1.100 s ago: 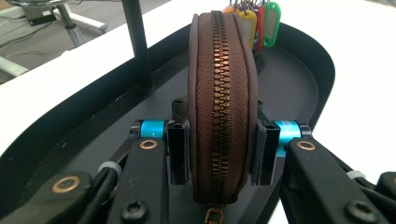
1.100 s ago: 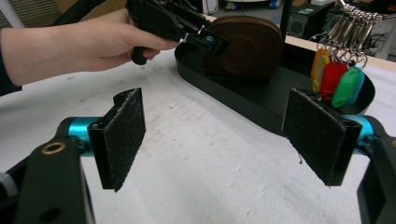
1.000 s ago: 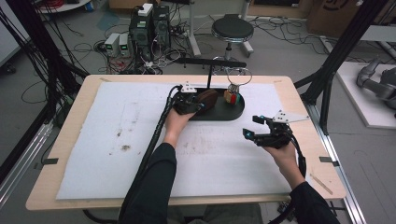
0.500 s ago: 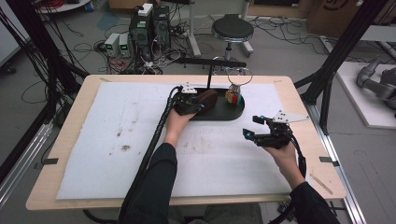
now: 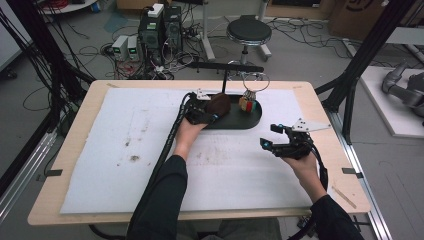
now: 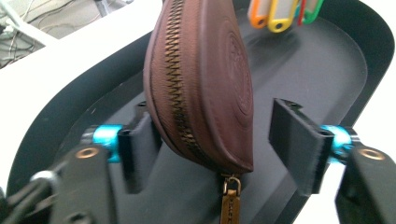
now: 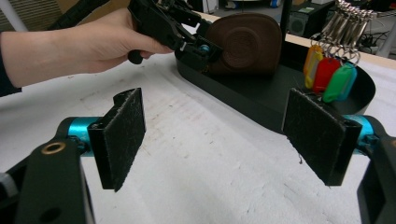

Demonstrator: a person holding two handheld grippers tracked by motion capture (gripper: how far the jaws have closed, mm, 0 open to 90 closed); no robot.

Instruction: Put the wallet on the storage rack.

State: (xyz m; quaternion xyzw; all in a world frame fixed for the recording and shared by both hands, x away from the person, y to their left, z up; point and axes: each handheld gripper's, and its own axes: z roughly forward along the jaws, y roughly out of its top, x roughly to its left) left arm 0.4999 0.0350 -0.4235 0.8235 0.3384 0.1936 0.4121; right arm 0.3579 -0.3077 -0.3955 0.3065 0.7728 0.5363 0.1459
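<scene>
Standing on edge, the pouch [image 6: 201,84] (zipper pull nearest) sits between the just-widened left claw [image 6: 219,140].

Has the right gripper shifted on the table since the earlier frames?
No. The right gripper sits at the same spot, just off the right end of the black tray, jaws open over the white mat.

left claw [image 6: 212,149]: jaws just opened | brown zip pouch [image 6: 201,84] between, unpressed | black tray [image 6: 327,60] beneath

Brown zipped pouch [image 6: 201,84] — on edge, in black tray [image 6: 327,60]
</scene>
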